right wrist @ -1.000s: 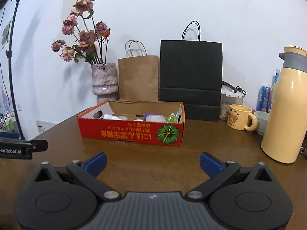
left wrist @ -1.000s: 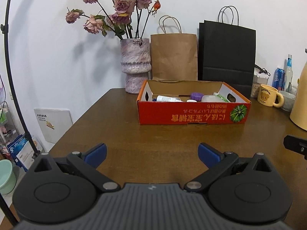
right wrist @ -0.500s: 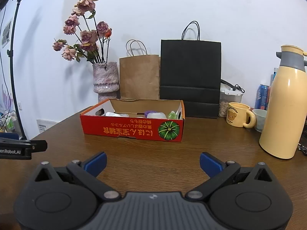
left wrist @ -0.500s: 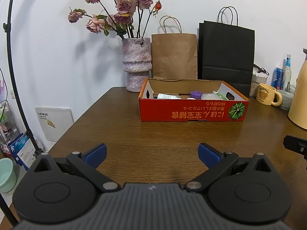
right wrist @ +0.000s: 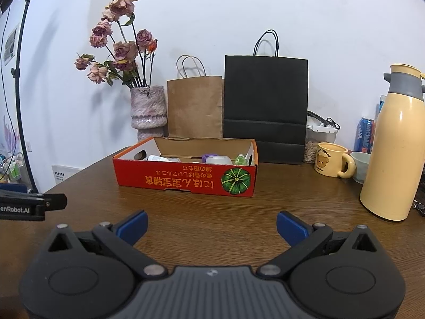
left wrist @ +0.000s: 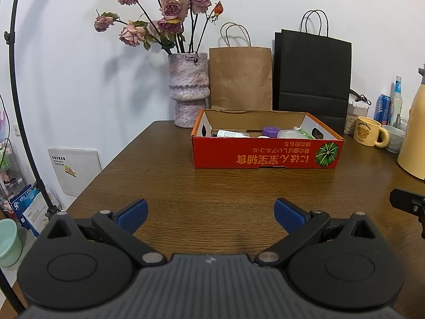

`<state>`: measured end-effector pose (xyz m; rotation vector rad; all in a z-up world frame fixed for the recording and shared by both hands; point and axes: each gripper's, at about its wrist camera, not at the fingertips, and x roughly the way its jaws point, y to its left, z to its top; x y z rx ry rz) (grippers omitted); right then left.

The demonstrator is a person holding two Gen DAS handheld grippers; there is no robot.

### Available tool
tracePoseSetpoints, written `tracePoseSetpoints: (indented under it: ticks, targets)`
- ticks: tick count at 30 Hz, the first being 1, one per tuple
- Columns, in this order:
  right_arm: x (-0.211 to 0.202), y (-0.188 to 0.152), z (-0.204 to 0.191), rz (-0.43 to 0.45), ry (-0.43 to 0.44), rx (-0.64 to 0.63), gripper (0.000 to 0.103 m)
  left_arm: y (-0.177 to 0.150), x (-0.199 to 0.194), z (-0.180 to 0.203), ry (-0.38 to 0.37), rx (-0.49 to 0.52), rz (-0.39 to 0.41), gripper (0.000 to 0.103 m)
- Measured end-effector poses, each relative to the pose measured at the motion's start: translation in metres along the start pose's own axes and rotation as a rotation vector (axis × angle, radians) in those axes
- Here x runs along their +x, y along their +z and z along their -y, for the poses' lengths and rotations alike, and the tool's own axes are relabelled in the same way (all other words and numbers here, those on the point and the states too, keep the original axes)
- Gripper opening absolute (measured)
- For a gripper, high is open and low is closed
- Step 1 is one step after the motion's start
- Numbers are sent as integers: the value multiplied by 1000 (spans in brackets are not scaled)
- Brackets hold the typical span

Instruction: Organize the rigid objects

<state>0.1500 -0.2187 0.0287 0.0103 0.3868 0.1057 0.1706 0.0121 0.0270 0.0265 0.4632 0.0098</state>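
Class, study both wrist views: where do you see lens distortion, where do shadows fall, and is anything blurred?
Left wrist view: the stand pole bows with fisheye curvature, dark corners show, and the flowers cast a soft shadow on the wall to their left. Right wrist view: the same bowing at the edges; the box and flask look sharp, with a mild sheen on the flask.

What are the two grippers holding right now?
Nothing. The left gripper and right gripper both have open jaws over bare table, short of the box.
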Motion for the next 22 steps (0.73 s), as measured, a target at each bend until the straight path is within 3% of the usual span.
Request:
tracePoseSetpoints:
  ticks: [22]
  targets:
    - [9, -1, -6, -18, 10, -5, 103, 0, 4, 3, -6, 12, -2, 103]
